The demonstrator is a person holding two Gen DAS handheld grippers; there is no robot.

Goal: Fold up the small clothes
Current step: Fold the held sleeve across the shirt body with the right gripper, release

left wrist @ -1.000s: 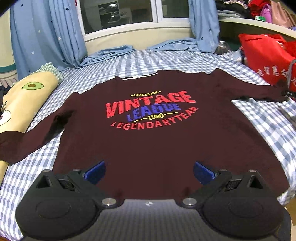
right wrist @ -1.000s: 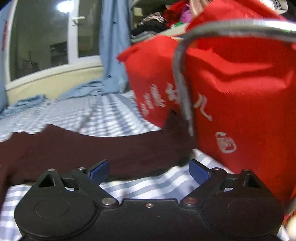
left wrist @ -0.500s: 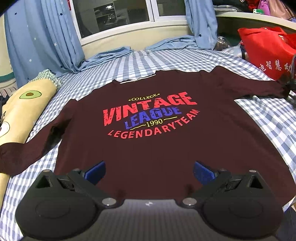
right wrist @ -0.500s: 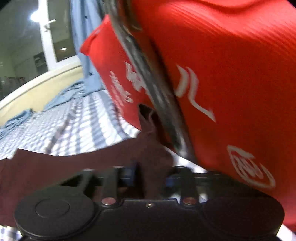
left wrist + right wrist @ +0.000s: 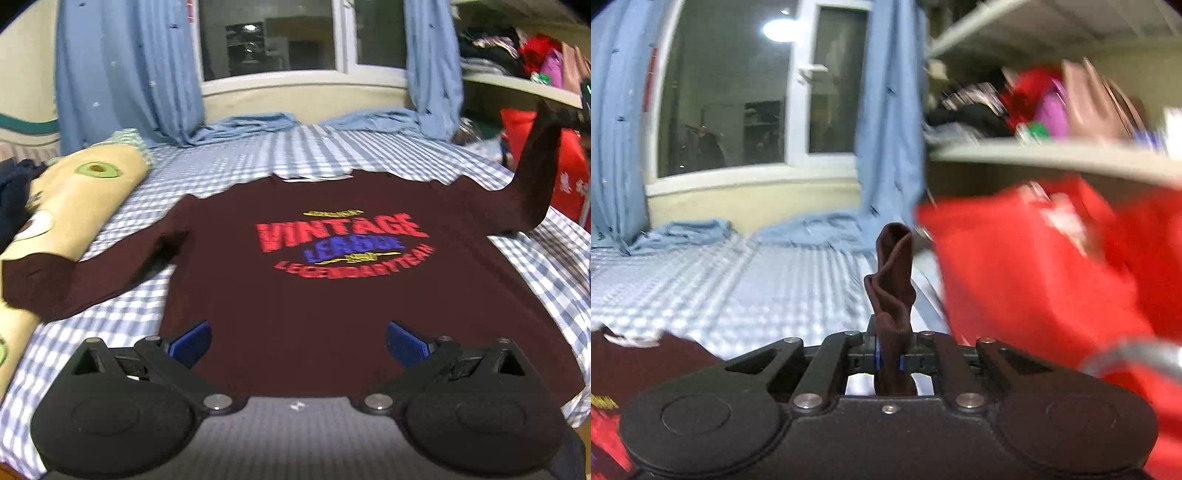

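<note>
From the left wrist view, the maroon long-sleeved shirt [image 5: 332, 295] lies face up on the checked bed [image 5: 221, 170], its "VINTAGE LEAGUE" print [image 5: 343, 240] readable. The left tongs [image 5: 297, 341] hover over the hem with the blue pads wide apart and nothing between them. To the right of the print, the right sleeve [image 5: 535, 177] rises off the bed toward the red bag [image 5: 569, 184], its cuff pinched at the top edge of view. To the left of the print, the left sleeve [image 5: 85, 273] lies partly over an avocado-print pillow [image 5: 74, 199]. From the right wrist view, the right tongs [image 5: 890, 360] are clamped on the sleeve cuff [image 5: 894, 273], which sticks up bunched and twisted between the pads. The step in hand looks like folding this sleeve inward across the print. To do it well, carry the cuff across the chest toward the print, keep it high enough to clear the red bag [image 5: 1052, 266], lay it flat so the twist comes out, and let the left tongs pin the body near the hem so the shirt does not drag.
</note>
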